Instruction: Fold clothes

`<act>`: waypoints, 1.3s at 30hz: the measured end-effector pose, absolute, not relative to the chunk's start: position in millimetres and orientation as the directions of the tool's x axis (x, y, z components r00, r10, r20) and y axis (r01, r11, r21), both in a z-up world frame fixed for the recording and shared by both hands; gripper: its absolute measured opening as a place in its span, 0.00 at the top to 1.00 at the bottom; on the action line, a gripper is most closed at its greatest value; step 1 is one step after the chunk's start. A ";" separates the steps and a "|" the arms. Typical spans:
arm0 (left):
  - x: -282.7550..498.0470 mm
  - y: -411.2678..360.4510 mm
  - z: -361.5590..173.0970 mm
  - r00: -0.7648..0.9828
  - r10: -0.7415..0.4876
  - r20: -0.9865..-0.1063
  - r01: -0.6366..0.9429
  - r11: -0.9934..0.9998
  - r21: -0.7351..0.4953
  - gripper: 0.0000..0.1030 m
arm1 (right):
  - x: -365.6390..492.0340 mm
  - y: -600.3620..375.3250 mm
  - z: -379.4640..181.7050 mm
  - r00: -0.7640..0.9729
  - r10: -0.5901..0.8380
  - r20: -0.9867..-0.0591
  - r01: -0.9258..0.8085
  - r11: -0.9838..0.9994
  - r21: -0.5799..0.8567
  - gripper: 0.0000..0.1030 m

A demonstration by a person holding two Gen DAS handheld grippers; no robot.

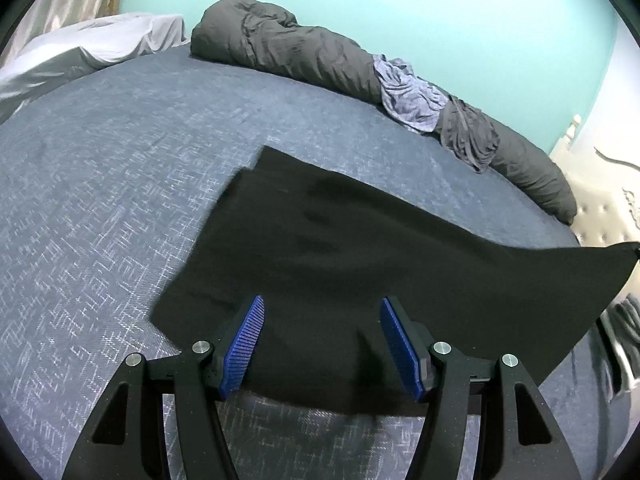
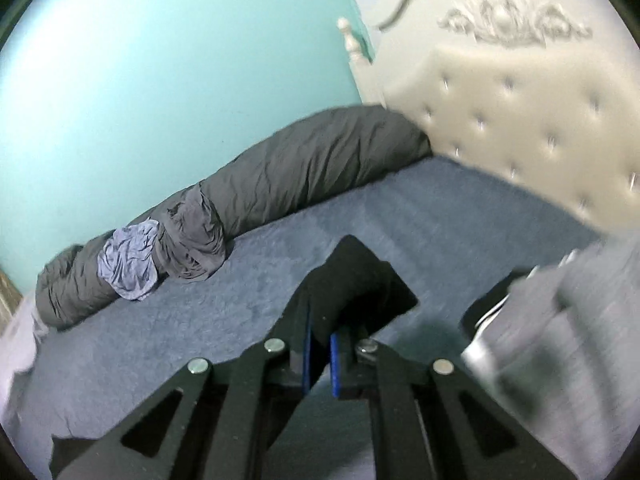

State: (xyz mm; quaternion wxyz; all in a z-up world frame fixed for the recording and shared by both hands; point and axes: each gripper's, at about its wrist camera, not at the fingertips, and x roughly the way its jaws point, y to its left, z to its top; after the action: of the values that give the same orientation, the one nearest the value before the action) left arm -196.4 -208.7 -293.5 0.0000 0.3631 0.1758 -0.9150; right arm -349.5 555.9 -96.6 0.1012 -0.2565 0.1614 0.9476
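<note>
Black cloth point(image 1: 320, 248) spread flat on the blue bed point(image 1: 100, 184), one corner pulled up off the bed at the right edge. Left tool point(image 1: 322, 344) held low over the near edge of the cloth, blue pads point(image 1: 244, 344) wide apart, cloth lying under and between them, not pinched. Right tool point(image 2: 320, 354) lifted above the bed, pads pressed together, pinching a bunched corner of the black cloth point(image 2: 352, 280). Grey rolled blanket point(image 2: 280, 168) far back by the green wall.

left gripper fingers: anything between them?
Only black cloth, lying under the open left gripper, ungripped; left wrist view.
</note>
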 end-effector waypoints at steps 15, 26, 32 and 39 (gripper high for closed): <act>-169.3 -252.2 -291.3 -0.740 0.104 -0.664 0.186 -0.918 -0.351 0.37 | -349.4 435.1 -76.9 -0.826 0.014 -0.563 -0.090 -0.990 0.107 0.93; -153.0 -288.3 -292.2 -0.748 0.089 -0.658 0.236 -0.890 -0.389 0.37 | -359.2 243.5 -78.8 -0.779 -0.135 -0.612 0.179 -0.984 -0.012 0.93; -149.7 -294.4 -293.0 -0.747 0.092 -0.659 0.234 -0.891 -0.390 0.37 | -359.0 127.7 -96.0 -0.708 -0.264 -0.655 0.342 -0.940 0.010 0.93; -146.2 -300.0 -293.5 -0.750 0.100 -0.654 0.239 -0.880 -0.410 0.37 | -346.1 8.5 -135.2 -0.617 -0.366 -0.697 0.506 -0.863 0.005 0.93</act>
State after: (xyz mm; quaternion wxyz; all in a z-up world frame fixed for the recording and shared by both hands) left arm -146.2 -300.0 -293.5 0.0384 0.3513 0.2416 -0.9037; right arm -346.1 8.5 -135.2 -0.2437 -0.3635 -0.0961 0.8940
